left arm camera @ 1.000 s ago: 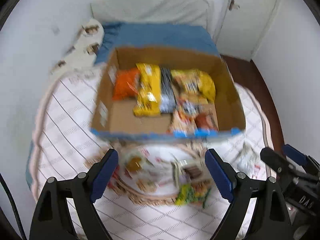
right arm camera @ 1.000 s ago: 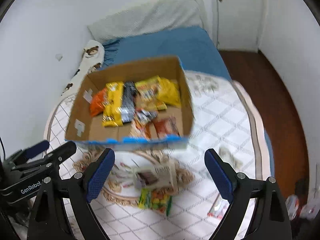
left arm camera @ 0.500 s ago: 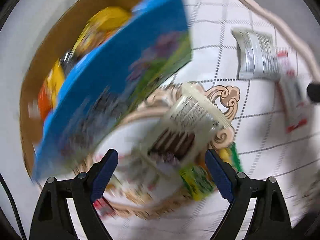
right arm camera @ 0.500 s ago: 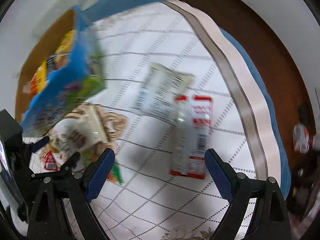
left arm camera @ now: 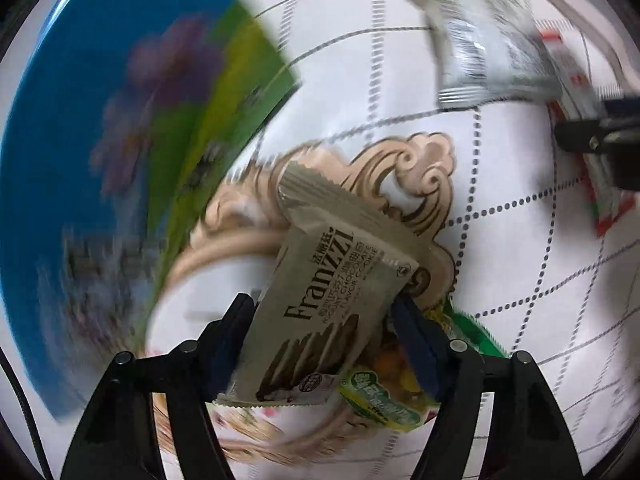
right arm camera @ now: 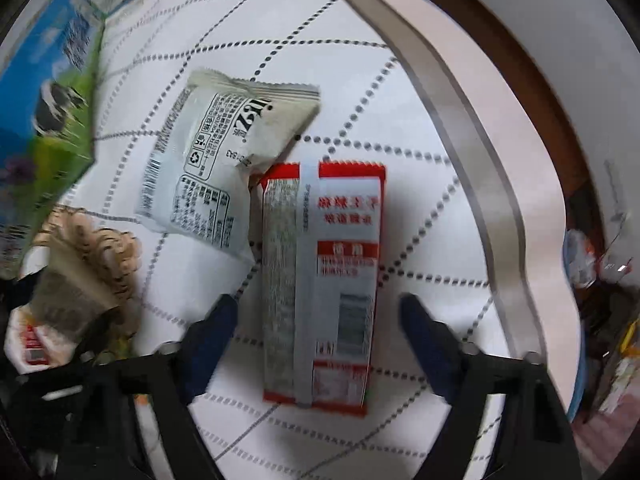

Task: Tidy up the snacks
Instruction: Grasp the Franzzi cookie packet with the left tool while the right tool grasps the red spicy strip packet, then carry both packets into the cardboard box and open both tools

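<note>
While both tools point steeply down at the quilted white bedcover [right arm camera: 420, 92], two flat snack packets are being bracketed at once. In the left wrist view the beige Franzzi wafer packet [left arm camera: 332, 304] lies between the blue pads of the left tool [left arm camera: 322, 344]; its jaws have just been closing, and the pads appear to touch the packet's long edges, though a firm pinch cannot be confirmed. A green candy bag [left arm camera: 384, 404] lies partly beneath it. In the right wrist view the red-and-white packet [right arm camera: 324, 280] lies face down between the pads of the right tool [right arm camera: 316, 344]; these jaws have also just been closing, yet a gap is seen on each side, so nothing is held. A grey-white packet [right arm camera: 216, 168] touches its upper corner. The blue printed carton [right arm camera: 44, 92] stands near at the left.

Both packets are judged light, thin and crinkly, with slick film that may slide or buckle when squeezed across the width. The wafers inside are probably brittle, so gentle pressure is advised. Hold is best taken across the stiffer filled middle, not at the crimped end seals.
</note>
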Demonstrator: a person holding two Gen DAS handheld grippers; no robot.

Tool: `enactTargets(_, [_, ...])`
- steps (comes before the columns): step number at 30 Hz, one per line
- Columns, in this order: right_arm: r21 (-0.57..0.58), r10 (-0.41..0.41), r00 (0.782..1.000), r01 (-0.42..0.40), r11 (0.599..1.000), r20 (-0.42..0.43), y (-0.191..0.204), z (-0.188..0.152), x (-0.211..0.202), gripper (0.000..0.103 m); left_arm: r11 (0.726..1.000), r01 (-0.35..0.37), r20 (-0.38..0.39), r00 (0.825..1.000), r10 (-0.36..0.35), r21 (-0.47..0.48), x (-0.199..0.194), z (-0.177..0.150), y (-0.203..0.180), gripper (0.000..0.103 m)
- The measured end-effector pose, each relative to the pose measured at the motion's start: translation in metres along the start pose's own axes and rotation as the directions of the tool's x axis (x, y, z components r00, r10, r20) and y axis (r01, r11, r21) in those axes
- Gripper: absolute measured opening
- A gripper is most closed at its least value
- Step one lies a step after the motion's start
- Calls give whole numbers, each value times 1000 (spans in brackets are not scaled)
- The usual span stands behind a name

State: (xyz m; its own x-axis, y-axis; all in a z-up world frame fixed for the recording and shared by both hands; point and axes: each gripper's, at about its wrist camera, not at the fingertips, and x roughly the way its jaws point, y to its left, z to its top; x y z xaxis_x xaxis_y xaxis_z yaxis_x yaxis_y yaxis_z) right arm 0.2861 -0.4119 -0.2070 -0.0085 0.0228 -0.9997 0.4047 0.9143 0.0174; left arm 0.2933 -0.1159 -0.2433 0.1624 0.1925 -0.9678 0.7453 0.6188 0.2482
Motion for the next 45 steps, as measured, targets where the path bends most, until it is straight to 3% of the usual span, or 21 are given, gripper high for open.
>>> enactTargets(2, [-31,-29,999,29,999,21,8,-2,3,59,987,70,-33,997,-76,-144,5,-13,19,61])
enactTargets(3, [-48,-34,999,35,998,28,12,-5,4,57,962,122,-49,989,-137,-243,9,-23,32,60])
enactTargets(5, [-92,-39,999,42,995,32,23,-12,4,55,884,199,-63,967,-247,-423,18,-43,55,60])
enactTargets(6, [-123,-34,999,37,992,28,30,-18,4,54,821,242,-57,947,-315,-517,24,-56,68,60])
enactTargets(9, [-221,-32,999,35,975,16,54,-39,7,54,689,286,-30,912,-408,-666,39,-89,89,60])
enactTargets(12, [-324,-20,1000,16,946,-7,78,-63,10,54,621,316,-8,887,-461,-717,49,-108,98,60])
enactTargets(14, [-380,-16,1000,7,925,-20,93,-76,11,54,619,337,5,881,-474,-710,52,-109,104,60])
enactTargets(16, [-406,-17,999,2,914,-34,102,-85,12,54,643,342,-8,879,-477,-685,62,-115,96,60])
enactTargets(18, [-393,-19,999,4,920,-35,102,-85,14,58,662,334,-24,882,-470,-670,61,-101,96,60])
enactTargets(22, [-341,-2,999,-16,940,-52,101,-79,17,57,684,297,-17,911,-412,-667,50,-90,82,57])
enactTargets(26, [-303,24,999,-35,952,-40,87,-58,10,46,701,266,5,937,-351,-661,24,-87,71,56])
enactTargets(34, [-255,128,991,-133,958,-35,72,-50,-30,45,689,292,85,944,-318,-663,-30,-97,90,56])
enactTargets(40, [-290,252,968,-239,927,8,82,-39,-92,45,633,384,201,917,-343,-672,-89,-95,111,56])
enactTargets(45, [-352,397,917,-358,865,43,112,-20,-157,45,594,450,317,893,-320,-667,-141,-86,150,56])
